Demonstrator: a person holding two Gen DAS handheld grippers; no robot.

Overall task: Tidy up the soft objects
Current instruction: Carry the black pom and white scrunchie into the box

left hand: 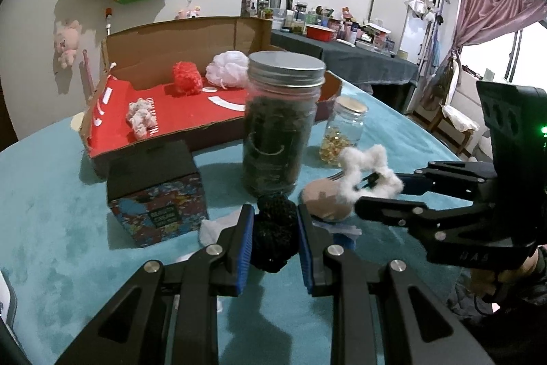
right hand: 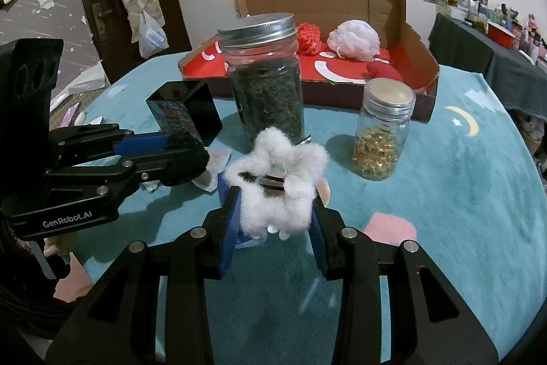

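Note:
My left gripper (left hand: pixel 275 230) is shut on a black knitted ball (left hand: pixel 273 228), just above the teal table mat; it shows from the side in the right wrist view (right hand: pixel 191 156). My right gripper (right hand: pixel 275 211) is shut on a white fluffy hair clip (right hand: pixel 278 183), seen also in the left wrist view (left hand: pixel 367 173). A beige round pad (left hand: pixel 323 197) lies beneath it. The open cardboard box (left hand: pixel 177 36) with a red floor holds a red pom (left hand: pixel 186 77), a white mesh puff (left hand: pixel 227 69) and a pale fluffy piece (left hand: pixel 140 117).
A tall jar of dark leaves (left hand: pixel 278 122) stands between the grippers and the box. A small jar of gold bits (right hand: pixel 381 132) is to its right. A black-lidded patterned box (left hand: pixel 157 194) sits left. White paper scraps (left hand: pixel 210 230) lie by the left fingers.

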